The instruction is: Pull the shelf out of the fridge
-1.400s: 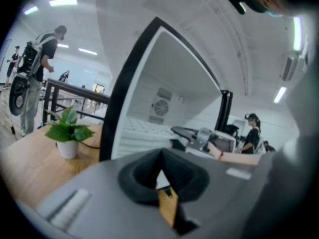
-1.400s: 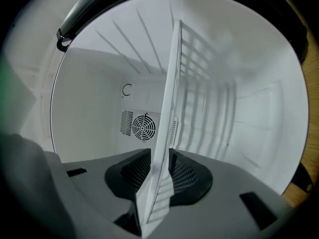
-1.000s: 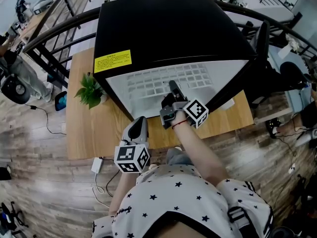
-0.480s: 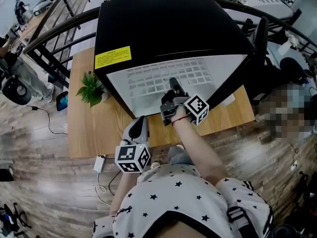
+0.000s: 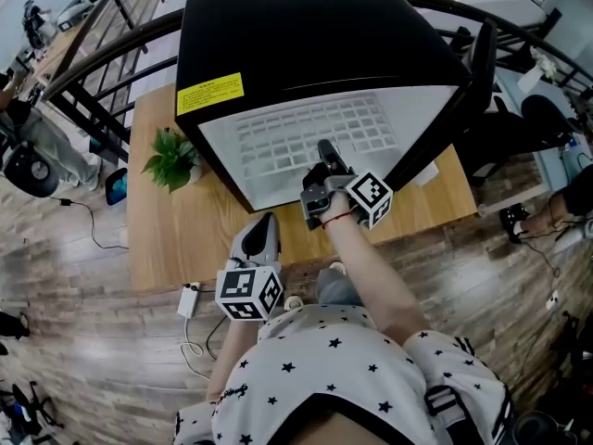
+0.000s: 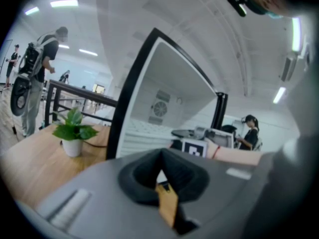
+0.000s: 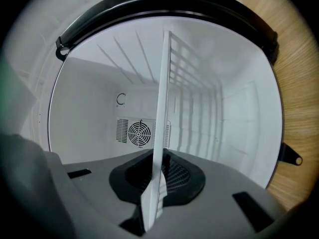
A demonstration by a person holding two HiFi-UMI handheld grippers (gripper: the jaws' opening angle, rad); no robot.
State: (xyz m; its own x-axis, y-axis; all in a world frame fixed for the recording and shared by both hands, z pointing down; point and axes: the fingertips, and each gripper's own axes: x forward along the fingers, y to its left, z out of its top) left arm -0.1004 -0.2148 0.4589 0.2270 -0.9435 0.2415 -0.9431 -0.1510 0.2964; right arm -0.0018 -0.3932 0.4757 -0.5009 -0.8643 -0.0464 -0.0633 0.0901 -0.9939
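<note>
- Right gripper clamped on the front edge of the shelf.
- Shelf sits mostly inside the fridge.
- Left gripper closed on nothing, low by the table edge.
- Best pull, I judge: straight back along the shelf's plane, kept level so it doesn't jam, with a firm grip.

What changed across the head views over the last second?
The shelf slid a little farther out of the fridge toward the person, so more of its grid shows. The right claw, shut on the shelf's front edge, drew back with it. Nothing was taken hold of or let go. The left claw stayed shut and empty over the table. The plant did not move.
</note>
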